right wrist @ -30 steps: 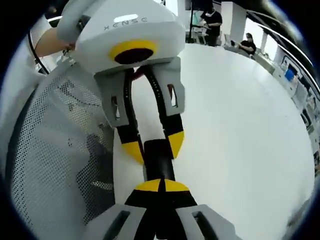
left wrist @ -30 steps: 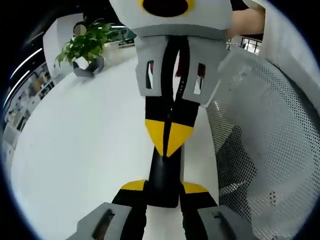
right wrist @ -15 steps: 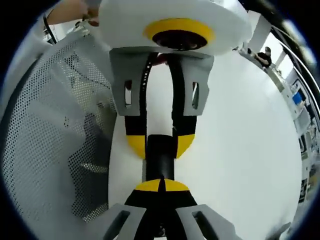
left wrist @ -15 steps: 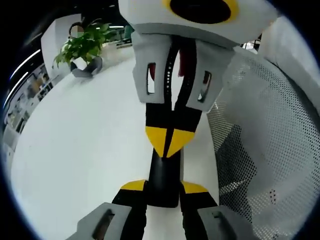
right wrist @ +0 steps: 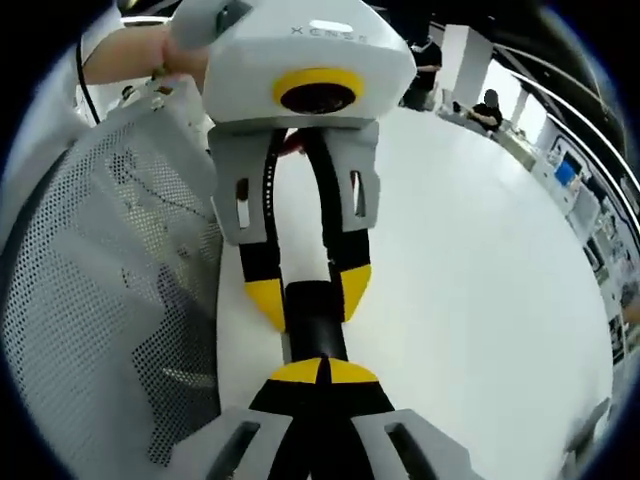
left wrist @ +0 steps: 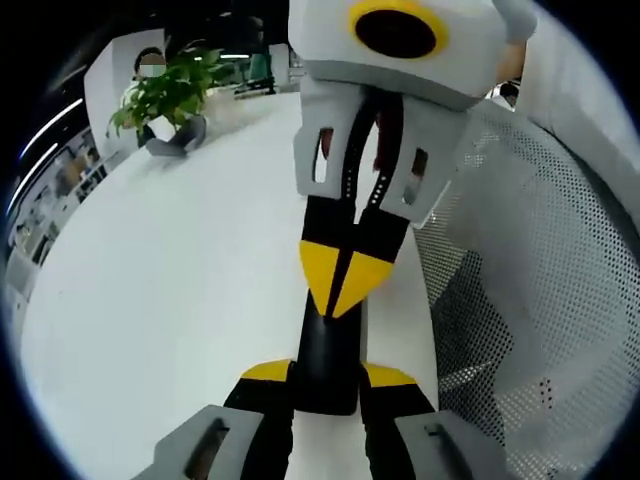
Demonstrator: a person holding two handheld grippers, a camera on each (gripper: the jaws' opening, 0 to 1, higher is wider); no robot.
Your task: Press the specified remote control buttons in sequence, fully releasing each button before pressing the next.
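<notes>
The left gripper [left wrist: 328,385] clamps the near end of a black remote control [left wrist: 328,355] over the white tabletop [left wrist: 170,290]; the right gripper [left wrist: 342,290] — jaws pressed together — sets its yellow tips on the remote's top face. A white mesh chair [left wrist: 540,300] crowds one side, and a potted plant [left wrist: 170,95] stands well apart.

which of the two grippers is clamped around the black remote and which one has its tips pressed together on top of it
The left gripper clamps the black remote between spread tips; the right gripper has its yellow tips together on top.
</notes>
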